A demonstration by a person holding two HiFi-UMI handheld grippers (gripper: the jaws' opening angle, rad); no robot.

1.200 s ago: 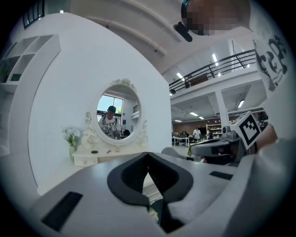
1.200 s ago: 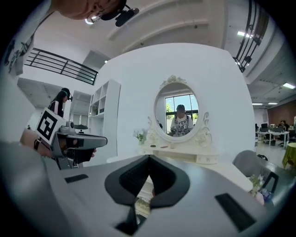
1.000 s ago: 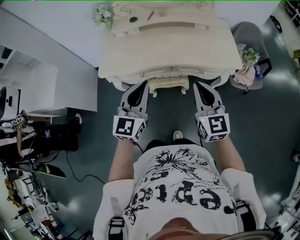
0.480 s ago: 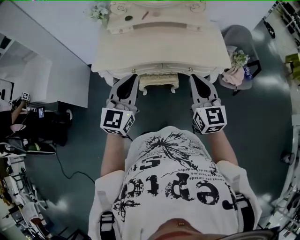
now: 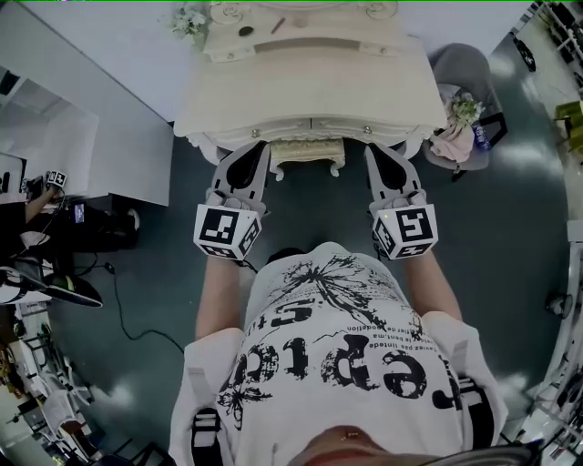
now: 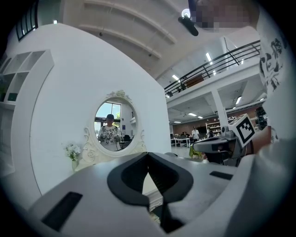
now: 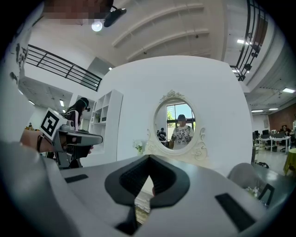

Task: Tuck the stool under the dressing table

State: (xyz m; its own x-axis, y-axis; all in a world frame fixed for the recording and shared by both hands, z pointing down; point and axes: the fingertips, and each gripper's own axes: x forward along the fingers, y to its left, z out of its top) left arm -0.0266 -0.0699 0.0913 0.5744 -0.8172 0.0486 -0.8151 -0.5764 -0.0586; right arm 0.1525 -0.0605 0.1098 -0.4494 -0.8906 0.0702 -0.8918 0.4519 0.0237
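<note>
The cream dressing table [image 5: 301,96] stands against the white wall at the top of the head view. Only the carved near edge of the cream stool [image 5: 308,153] shows below the table's front; the rest is hidden under the top. My left gripper [image 5: 260,147] is shut, its tip beside the stool's left end. Beside the right end sits my right gripper [image 5: 372,148], also shut. In the left gripper view the left gripper [image 6: 148,155] has its jaws meeting at the tip, with a pale carved edge seen below through the gap. The right gripper [image 7: 149,158] looks the same in its own view.
A grey chair [image 5: 474,68] with flowers [image 5: 465,111] and a pink cloth [image 5: 451,146] stands right of the table. White shelving [image 5: 55,150] and a floor cable [image 5: 123,314] lie left. The oval mirror [image 7: 179,125] and a small flower vase [image 5: 187,18] sit on the table's back.
Both grippers have moved forward toward the table, and the stool has slid further under it, so less of its seat shows. Both stay shut.
</note>
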